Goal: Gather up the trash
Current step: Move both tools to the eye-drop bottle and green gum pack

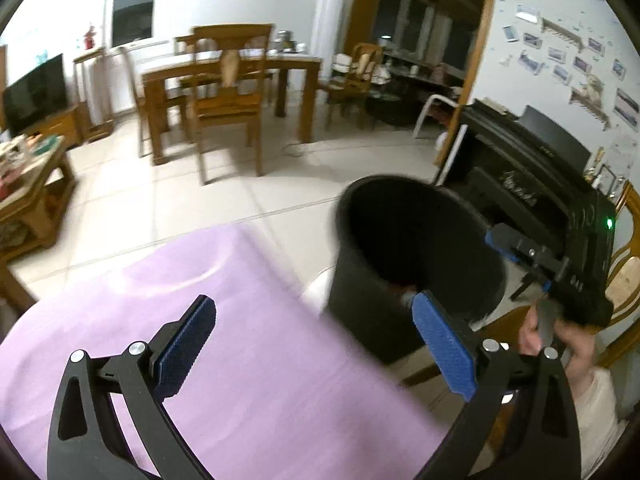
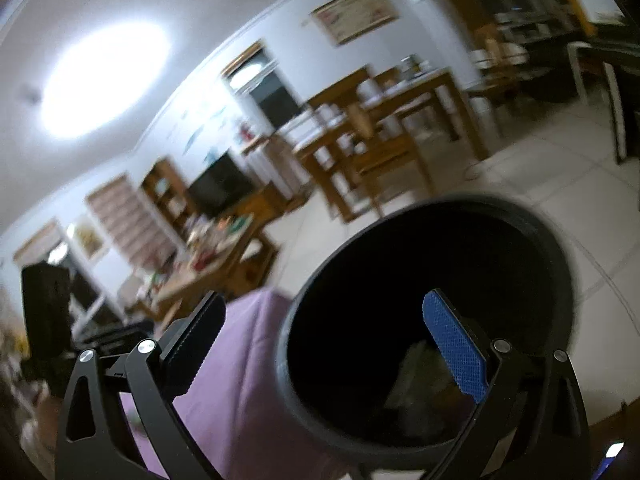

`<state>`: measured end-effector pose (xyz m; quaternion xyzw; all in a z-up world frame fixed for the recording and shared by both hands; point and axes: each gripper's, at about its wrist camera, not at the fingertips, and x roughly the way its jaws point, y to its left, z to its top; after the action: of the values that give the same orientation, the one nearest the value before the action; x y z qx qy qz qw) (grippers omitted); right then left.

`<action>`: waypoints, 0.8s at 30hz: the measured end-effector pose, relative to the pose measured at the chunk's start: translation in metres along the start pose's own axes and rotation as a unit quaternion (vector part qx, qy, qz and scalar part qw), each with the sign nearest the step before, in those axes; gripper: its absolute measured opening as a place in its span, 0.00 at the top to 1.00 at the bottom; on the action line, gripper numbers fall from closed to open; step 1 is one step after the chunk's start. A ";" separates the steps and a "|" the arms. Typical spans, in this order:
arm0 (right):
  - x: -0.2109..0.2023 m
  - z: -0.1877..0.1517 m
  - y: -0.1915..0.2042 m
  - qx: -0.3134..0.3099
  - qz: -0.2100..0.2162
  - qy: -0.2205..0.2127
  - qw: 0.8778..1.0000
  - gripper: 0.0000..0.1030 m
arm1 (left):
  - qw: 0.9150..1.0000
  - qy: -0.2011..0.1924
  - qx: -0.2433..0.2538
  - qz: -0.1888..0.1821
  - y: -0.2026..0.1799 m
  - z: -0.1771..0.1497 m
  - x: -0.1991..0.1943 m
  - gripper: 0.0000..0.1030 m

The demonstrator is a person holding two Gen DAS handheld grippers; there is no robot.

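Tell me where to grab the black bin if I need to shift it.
Take the black bin by its rim, from above: it stands upright and open-topped, its body looks too wide for the open right tongs, and the thin wall fits between the pads.

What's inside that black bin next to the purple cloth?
Looking into the black bin from the right wrist view, a pale crumpled piece of trash lies near the bottom. The rest of the inside is too dark to make out, and one tool finger covers part of it.
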<state>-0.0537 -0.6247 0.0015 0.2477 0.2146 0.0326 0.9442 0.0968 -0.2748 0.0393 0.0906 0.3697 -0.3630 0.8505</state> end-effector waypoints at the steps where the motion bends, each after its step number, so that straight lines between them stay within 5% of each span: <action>1: 0.007 -0.004 0.014 -0.015 0.009 0.015 1.000 0.05 | 1.000 0.002 -0.004 0.008 0.013 -0.010 -0.011 0.05; 7: 0.065 -0.051 0.131 -0.158 0.097 0.130 0.974 0.06 | 0.994 0.048 -0.010 0.096 0.085 -0.083 -0.066 0.05; 10: 0.088 -0.076 0.192 -0.231 0.128 0.169 0.950 0.10 | 0.989 0.070 -0.020 0.130 0.110 -0.114 -0.078 0.05; 12: 0.105 -0.098 0.233 -0.319 0.117 0.220 0.914 0.31 | 0.988 0.078 -0.032 0.131 0.122 -0.131 -0.081 0.05; 14: 0.113 -0.108 0.257 -0.352 0.117 0.232 0.899 0.34 | 0.987 0.088 -0.033 0.129 0.123 -0.139 -0.076 0.05; 17: 0.125 -0.112 0.281 -0.352 0.134 0.234 0.896 0.34 | 0.988 0.088 -0.027 0.127 0.121 -0.140 -0.067 0.13; 24: 0.152 -0.149 0.319 -0.421 0.128 0.268 0.857 0.34 | 0.989 0.077 -0.028 0.121 0.121 -0.144 -0.056 0.46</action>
<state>0.0351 -0.2522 -0.0206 -0.1666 0.3912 0.3060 0.8518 0.0723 -0.0961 -0.0379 0.1380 0.4301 -0.2392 0.8595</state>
